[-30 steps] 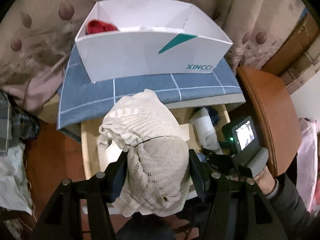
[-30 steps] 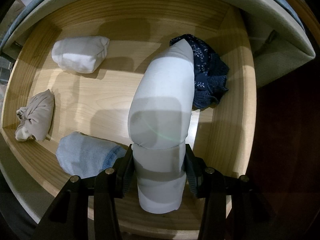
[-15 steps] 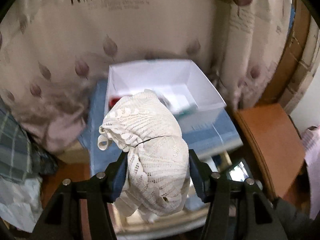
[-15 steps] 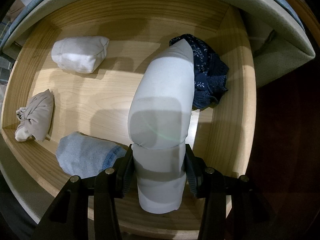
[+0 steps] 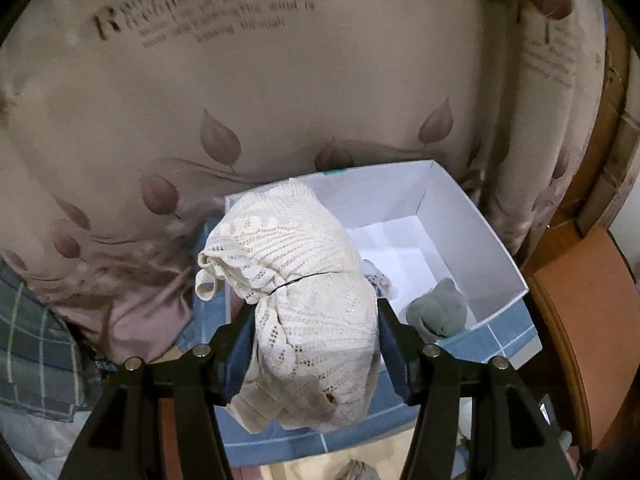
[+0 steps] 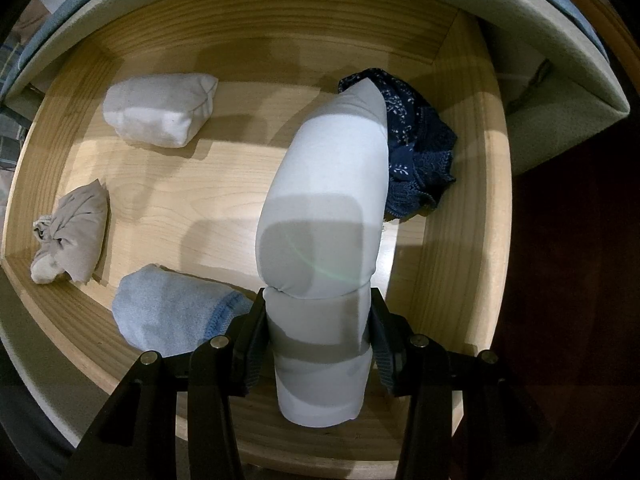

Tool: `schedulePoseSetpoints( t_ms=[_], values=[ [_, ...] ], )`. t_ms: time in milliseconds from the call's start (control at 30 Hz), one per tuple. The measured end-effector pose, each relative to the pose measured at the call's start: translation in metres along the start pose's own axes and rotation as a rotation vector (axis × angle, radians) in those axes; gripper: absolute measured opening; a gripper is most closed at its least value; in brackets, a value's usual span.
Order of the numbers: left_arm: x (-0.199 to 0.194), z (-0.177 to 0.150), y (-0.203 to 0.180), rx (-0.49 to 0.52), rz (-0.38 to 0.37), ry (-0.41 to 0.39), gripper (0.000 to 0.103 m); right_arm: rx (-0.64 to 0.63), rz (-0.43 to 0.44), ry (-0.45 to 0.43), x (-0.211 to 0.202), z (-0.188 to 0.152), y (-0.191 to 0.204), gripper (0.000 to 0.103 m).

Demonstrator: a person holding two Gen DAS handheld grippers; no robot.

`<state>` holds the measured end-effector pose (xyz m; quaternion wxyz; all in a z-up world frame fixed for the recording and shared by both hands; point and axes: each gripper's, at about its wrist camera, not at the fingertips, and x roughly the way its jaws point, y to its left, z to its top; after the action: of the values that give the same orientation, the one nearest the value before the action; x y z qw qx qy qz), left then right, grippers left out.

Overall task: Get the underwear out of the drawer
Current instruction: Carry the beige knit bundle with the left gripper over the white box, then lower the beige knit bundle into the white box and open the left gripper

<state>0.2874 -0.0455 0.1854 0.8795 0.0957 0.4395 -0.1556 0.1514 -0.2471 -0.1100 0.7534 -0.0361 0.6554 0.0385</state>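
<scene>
— Gripping anything, the left claw (image 5: 316, 334)?
— Yes, its jaws are clamped on a cream lace bundle (image 5: 298, 288), which pokes forward over the near-left corner of the white box (image 5: 472, 220).
— Room in the box?
— Plenty: most of its floor is bare; one grey piece (image 5: 440, 314) lies by the near wall.
— And the right claw (image 6: 318, 330)?
— Pressed onto a pale roll (image 6: 328, 232), held above the drawer (image 6: 464, 200), toward its right side.
— What lies in the drawer?
— Four bundles: a white one (image 6: 160, 108) far left, a beige one (image 6: 70, 236) at the left wall, a light-blue one (image 6: 176, 308) at the near edge, a navy one (image 6: 416, 152) by the right wall. The middle boards are open.
</scene>
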Motion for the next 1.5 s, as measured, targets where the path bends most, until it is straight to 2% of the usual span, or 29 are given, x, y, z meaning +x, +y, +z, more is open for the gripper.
schedulePoseSetpoints(
  t_ms=[167,400,667,733,867,1033,1300,1500],
  values=[
    [0.041,0.003,-0.005,0.013,0.036,0.060,0.058,0.004,0.004,-0.005,-0.002,-0.001,-0.005,0.043],
    [0.065,0.004,-0.007,-0.004,0.045,0.110,0.061,0.005,0.003,-0.004,-0.001,0.000,-0.006,0.043],
    [0.060,0.003,-0.002,-0.043,0.030,0.145,0.064,0.003,-0.001,0.001,-0.001,0.002,-0.005,0.043],
    [0.054,0.002,0.000,-0.056,0.013,0.143,0.064,0.003,-0.003,0.002,0.000,0.003,-0.003,0.043],
    [0.040,0.002,0.003,-0.092,-0.068,0.126,0.064,0.001,-0.004,0.004,0.001,0.004,-0.002,0.043],
    [0.024,-0.003,0.003,-0.103,-0.065,0.121,0.064,0.005,-0.013,0.010,0.002,0.004,0.002,0.043],
    [-0.003,-0.048,0.022,-0.160,-0.069,0.134,0.064,0.016,-0.024,0.018,0.002,0.005,0.001,0.043],
    [-0.022,-0.105,0.030,-0.210,-0.008,0.132,0.064,-0.005,-0.047,0.049,0.004,0.007,0.005,0.044]
  ],
)
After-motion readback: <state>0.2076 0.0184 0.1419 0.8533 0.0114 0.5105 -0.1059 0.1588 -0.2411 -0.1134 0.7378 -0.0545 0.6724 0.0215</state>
